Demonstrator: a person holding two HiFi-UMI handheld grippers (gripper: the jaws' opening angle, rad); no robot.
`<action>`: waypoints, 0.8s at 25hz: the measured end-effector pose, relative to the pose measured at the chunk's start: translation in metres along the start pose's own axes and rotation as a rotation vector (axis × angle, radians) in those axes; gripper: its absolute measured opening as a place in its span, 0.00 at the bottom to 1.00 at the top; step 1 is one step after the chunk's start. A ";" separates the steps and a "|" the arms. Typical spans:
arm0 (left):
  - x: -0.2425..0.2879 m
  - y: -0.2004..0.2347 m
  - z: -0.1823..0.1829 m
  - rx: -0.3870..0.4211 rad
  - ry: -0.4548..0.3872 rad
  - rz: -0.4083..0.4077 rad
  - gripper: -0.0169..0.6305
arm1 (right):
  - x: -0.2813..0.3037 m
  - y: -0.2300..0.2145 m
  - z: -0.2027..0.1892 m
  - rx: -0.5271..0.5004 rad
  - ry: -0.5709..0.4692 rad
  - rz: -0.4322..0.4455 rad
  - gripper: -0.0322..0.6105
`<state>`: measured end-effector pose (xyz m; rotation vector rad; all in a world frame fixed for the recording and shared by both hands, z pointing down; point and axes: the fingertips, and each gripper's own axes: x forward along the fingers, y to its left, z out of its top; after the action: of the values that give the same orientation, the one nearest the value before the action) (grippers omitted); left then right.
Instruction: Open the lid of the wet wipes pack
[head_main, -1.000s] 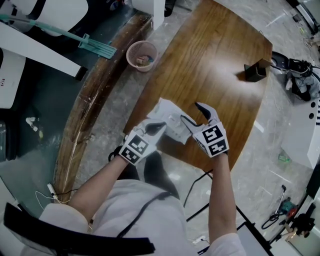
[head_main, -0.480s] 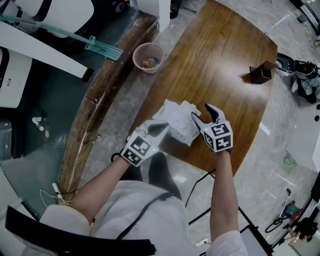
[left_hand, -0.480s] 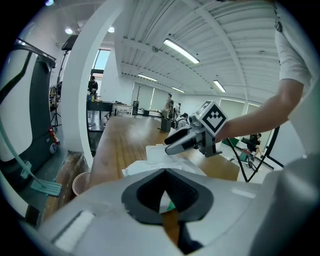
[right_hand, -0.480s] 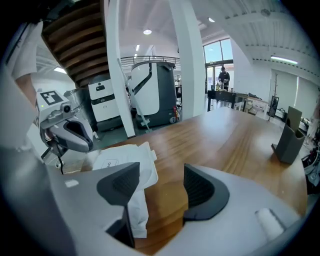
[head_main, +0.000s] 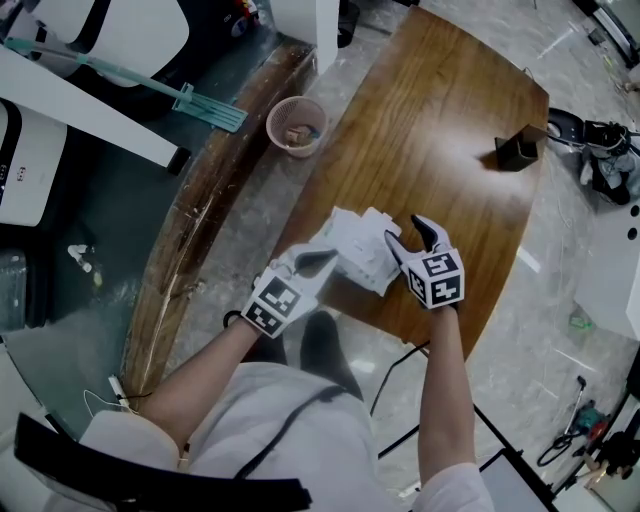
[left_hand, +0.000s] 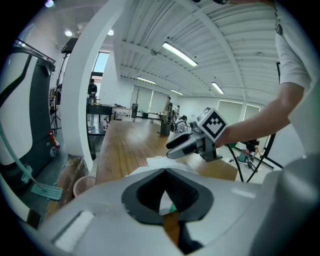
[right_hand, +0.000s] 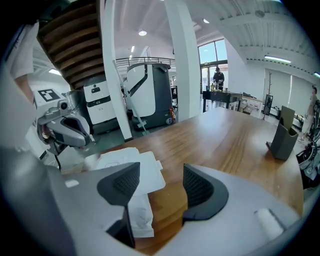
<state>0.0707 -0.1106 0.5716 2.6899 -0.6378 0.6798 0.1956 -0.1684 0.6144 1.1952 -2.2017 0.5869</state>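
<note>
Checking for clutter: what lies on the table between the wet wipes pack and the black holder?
Only bare table; the right gripper view shows it.

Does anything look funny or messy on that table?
Only the wipes pack. It lies crooked right at the near edge of the table, and its white flap seems to be flipped out to one side. Nothing looks spilled or broken.

Right tongs (right_hand: 160, 184) hang with jaws apart above the wooden table (right_hand: 235, 145), wet wipes pack (right_hand: 125, 157) beside them.
</note>
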 end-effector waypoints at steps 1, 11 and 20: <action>-0.001 0.000 0.003 0.006 -0.004 -0.004 0.03 | -0.003 0.000 0.002 0.000 -0.006 -0.007 0.48; -0.017 -0.003 0.030 0.085 -0.035 -0.062 0.03 | -0.048 0.021 0.033 0.051 -0.141 -0.082 0.29; -0.039 -0.018 0.084 0.150 -0.132 -0.134 0.03 | -0.105 0.070 0.050 0.112 -0.274 -0.160 0.07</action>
<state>0.0801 -0.1138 0.4778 2.9043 -0.4475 0.5380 0.1692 -0.0991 0.5008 1.5753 -2.2906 0.5108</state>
